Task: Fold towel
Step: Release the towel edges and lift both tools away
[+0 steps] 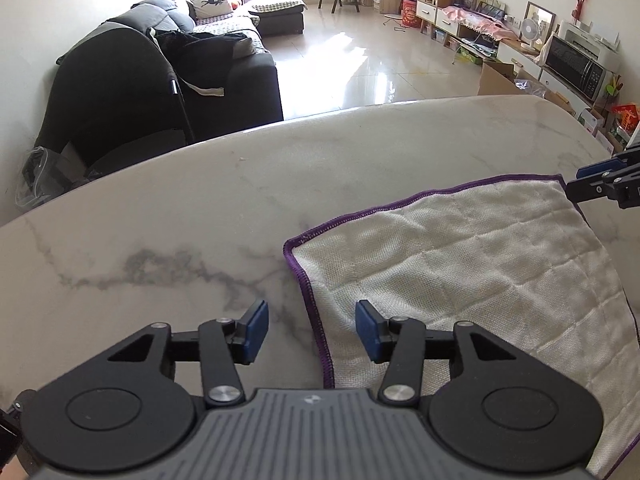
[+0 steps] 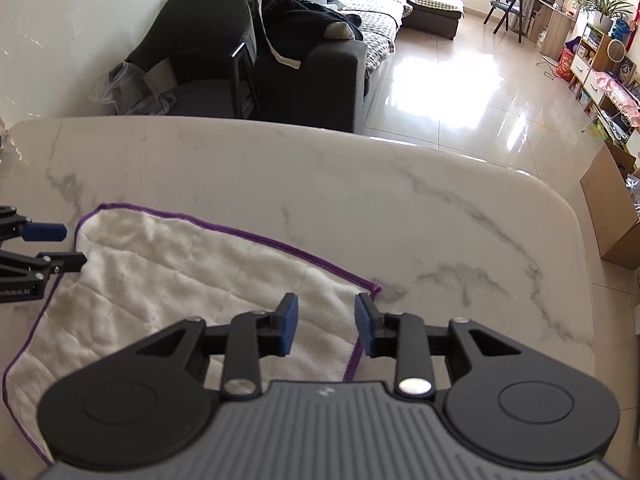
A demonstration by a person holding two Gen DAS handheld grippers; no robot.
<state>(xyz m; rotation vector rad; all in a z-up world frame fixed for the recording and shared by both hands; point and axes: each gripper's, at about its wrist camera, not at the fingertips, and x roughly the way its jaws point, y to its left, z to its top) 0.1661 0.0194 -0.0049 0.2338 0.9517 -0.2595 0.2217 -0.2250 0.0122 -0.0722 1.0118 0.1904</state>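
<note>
Tools, left (image 1: 312, 330) and right (image 2: 326, 324), hover spread wide, empty, straddling opposite side hems of the towel (image 1: 472, 264).

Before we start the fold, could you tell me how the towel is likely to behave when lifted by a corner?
The towel looks thin, woven and faintly creased, so it will probably drape limply rather than hold shape. It appears light, and on the glossy marble table it may slide when tugged. The stitched purple hem should give firmer grip.

White waffle-weave cloth towel (image 1: 472, 264), purple stitched hem, matt and rough, on the glossy grey-veined marble tabletop (image 1: 200, 220). Beyond tabletop: high-gloss tile floor (image 2: 452, 92), matt dark fabric sofa (image 2: 328, 60).
</note>
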